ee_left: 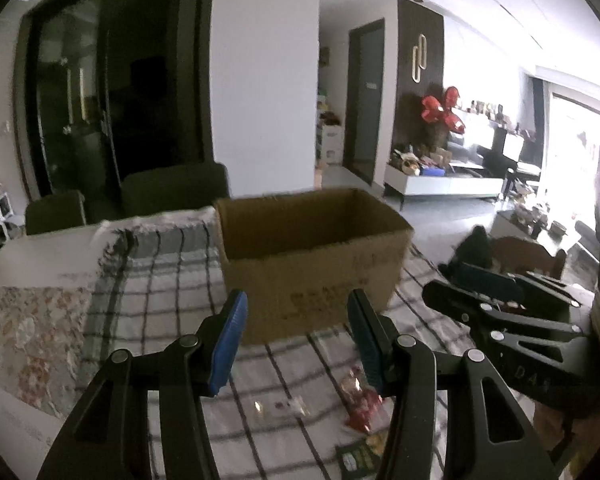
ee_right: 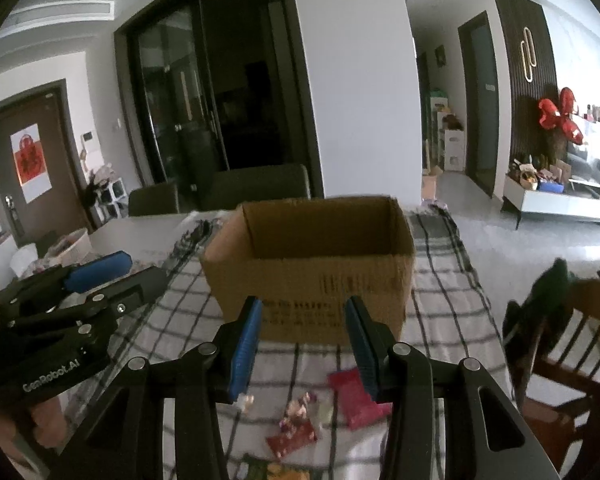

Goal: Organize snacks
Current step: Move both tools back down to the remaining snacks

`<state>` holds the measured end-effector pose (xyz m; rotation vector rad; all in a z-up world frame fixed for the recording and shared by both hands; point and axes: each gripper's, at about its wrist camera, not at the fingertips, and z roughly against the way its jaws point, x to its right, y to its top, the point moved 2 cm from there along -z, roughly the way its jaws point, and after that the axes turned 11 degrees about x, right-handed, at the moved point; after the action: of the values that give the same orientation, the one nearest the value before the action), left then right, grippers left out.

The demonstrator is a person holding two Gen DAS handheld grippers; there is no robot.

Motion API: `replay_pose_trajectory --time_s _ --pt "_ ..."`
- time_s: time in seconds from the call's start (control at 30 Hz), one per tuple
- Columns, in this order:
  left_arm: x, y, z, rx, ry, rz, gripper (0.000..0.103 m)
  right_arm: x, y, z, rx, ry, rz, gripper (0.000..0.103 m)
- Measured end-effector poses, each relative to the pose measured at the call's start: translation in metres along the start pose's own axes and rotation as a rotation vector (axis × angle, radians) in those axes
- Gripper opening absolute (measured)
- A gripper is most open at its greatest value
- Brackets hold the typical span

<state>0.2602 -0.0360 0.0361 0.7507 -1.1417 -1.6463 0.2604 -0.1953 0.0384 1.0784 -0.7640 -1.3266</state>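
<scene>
An open brown cardboard box point(ee_left: 312, 256) point(ee_right: 312, 268) stands on a checked tablecloth point(ee_left: 172, 280) point(ee_right: 440, 312); I cannot see its bottom. In front of it lie loose snacks: a red packet point(ee_left: 360, 404), small clear-wrapped sweets point(ee_left: 280, 406) and a green packet point(ee_left: 356, 456). The right wrist view shows a pink packet point(ee_right: 358, 398), a red patterned packet point(ee_right: 294, 428) and a green-yellow packet point(ee_right: 276, 472). My left gripper point(ee_left: 298, 340) hovers open and empty above the snacks, facing the box. Beside it my right gripper point(ee_right: 304, 344) is also open and empty.
A wooden chair point(ee_right: 580, 340) with a dark cloth over it stands at the table's right. Two dark green chairs point(ee_left: 176, 192) stand behind the table. A floral cloth point(ee_left: 32, 328) covers the table's left part. A hand point(ee_right: 40, 432) holds the left gripper's handle.
</scene>
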Motion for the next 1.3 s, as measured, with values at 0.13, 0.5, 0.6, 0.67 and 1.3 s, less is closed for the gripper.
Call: replay_pose_trajectory --time_s 0.13,0.5,0.6,0.67,1.3 --pt "0.010 -0.021 0.003 -0.038 -0.036 -0.011 0.051 0.001 -0.016 0.008 -0.026 -0.014 0.008 0.044" --pt "0.035 -0.073 -0.001 -0.139 -0.134 -0.069 0.051 0.013 -0.072 0.014 -0.146 -0.044 -0.013 0.044" --pt "0.039 -0.084 -0.007 -0.162 -0.156 -0.081 0.051 0.017 -0.084 0.014 -0.170 -0.063 -0.008 0.044" --pt "0.043 -0.092 -0.012 -0.184 -0.181 -0.088 0.051 0.020 -0.093 0.014 -0.191 -0.074 -0.007 0.044" --pt "0.056 -0.138 -0.066 -0.328 -0.305 -0.106 0.034 0.040 -0.132 -0.001 -0.288 -0.150 -0.074 0.044"
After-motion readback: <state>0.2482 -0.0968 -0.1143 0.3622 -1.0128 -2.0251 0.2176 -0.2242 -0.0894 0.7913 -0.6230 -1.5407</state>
